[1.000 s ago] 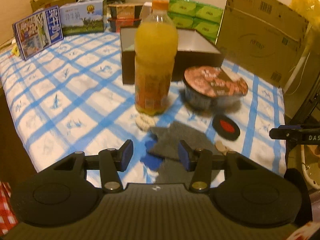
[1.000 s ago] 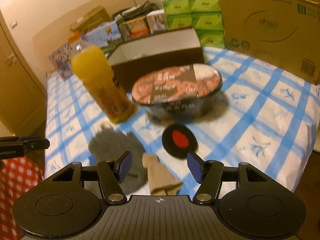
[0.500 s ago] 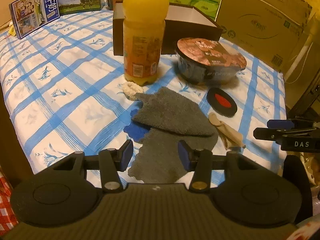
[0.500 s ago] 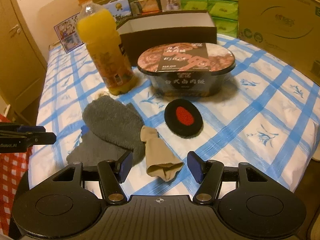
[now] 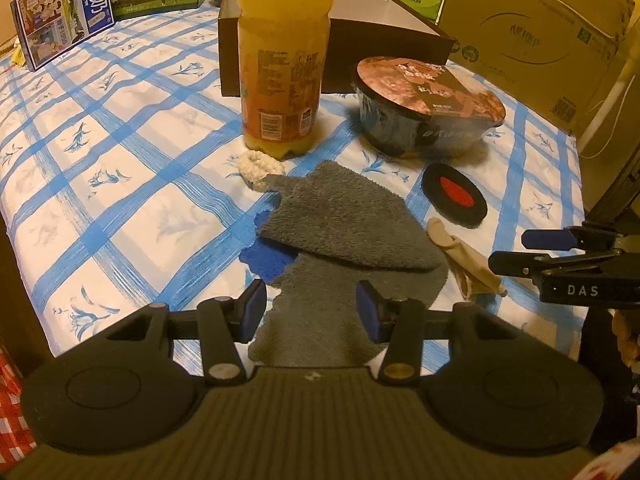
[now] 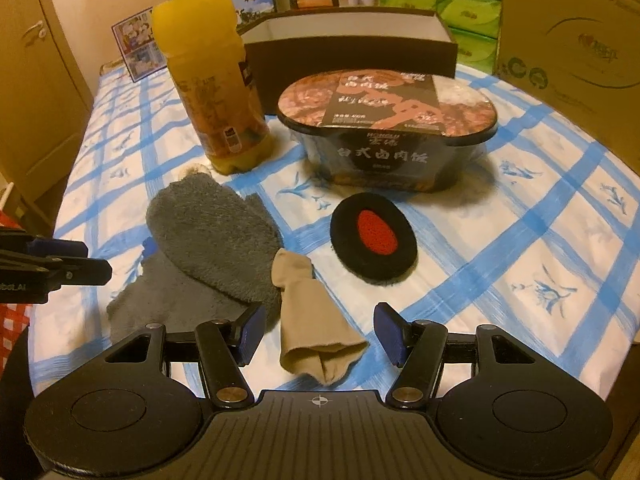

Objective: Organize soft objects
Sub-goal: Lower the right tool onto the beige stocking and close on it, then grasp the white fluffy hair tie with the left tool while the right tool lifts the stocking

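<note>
A lived-in home room: a blue-checked tablecloth (image 5: 120,184) carries an orange juice bottle (image 5: 282,60) with an instant rice bowl (image 6: 386,130) just beside it; behind the bottle stand milk cartons (image 5: 64,28), green tissue packs (image 6: 464,4) and a cardboard box (image 5: 532,36); a wooden cupboard (image 6: 36,80) stands left.

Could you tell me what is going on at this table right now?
A person holds two grippers over soft items on a checked tablecloth. The left gripper, open, frames the grey towel; the right gripper, open, frames the beige sock. Neither is gripped yet. A black-and-red pad lies beside them.
</note>
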Motion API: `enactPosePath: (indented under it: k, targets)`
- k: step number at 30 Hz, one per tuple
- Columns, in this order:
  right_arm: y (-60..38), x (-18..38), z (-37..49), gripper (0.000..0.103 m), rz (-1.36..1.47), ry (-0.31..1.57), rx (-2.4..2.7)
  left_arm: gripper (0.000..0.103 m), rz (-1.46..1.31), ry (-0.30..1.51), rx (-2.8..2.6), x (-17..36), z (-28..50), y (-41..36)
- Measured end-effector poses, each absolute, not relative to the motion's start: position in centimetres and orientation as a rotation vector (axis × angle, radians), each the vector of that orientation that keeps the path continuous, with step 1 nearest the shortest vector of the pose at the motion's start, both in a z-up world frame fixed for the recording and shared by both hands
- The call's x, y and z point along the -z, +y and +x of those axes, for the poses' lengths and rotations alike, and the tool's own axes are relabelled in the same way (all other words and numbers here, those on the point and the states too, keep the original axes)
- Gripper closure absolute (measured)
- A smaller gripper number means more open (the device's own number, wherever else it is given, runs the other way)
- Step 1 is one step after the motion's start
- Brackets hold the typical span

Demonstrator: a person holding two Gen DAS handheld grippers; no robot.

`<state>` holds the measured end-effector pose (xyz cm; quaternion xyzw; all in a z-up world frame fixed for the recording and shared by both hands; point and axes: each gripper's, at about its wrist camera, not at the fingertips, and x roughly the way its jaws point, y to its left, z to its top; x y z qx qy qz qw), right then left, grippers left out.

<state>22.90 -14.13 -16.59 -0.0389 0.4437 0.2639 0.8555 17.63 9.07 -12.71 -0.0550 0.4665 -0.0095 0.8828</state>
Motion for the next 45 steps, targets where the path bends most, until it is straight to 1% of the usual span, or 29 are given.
enactPosePath:
  k: [5,10,17,19,20,21,22,24,25,28,37,45]
  targets:
    - [-13.1,17.7,23.7,0.043,-0.114,0.944,-0.573,0.058,-0.108,0.982,0.008,13.5,18.3,9.3]
    - [-12.0,18.9,24.5,0.05,-0.154,0.956,-0.584,0.058,-0.114,0.99,0.004,14.1,18.9,9.8]
    - [-11.5,20.5,25.4,0.056,-0.174,0.985,-0.572,0.058,-0.12,0.992,0.0,14.7,19.5,10.4]
    - [-11.5,20.8,25.6,0.063,-0.171,0.99,-0.567,0.058,-0.121,0.994,-0.002,14.9,19.6,10.5]
    - [-11.5,20.9,25.7,0.065,-0.168,0.989,-0.564,0.058,-0.121,0.995,-0.002,14.9,19.7,10.6]
    - [-11.5,20.9,25.7,0.069,-0.167,0.985,-0.563,0.058,-0.12,0.995,-0.004,15.0,19.8,10.7]
    - [-11.6,20.9,25.8,0.077,-0.166,0.981,-0.563,0.058,-0.121,0.993,-0.005,15.0,19.9,10.8]
    - [-11.8,20.8,25.9,0.09,-0.159,0.978,-0.555,0.058,-0.121,0.991,-0.005,15.2,20.0,11.1]
    - [-12.0,20.7,25.9,0.092,-0.151,0.978,-0.552,0.058,-0.12,0.989,-0.008,15.2,20.1,11.3]
    - [-12.8,20.0,25.8,0.093,-0.101,0.954,-0.532,0.058,-0.112,0.98,-0.013,15.2,20.5,11.7]
    - [-16.8,16.9,26.7,0.093,0.055,0.87,-0.377,0.058,-0.116,0.934,-0.011,15.0,22.5,13.5]
    - [-20.5,15.2,29.1,0.093,0.107,0.809,-0.22,0.058,-0.111,0.902,0.008,15.4,26.0,15.2]
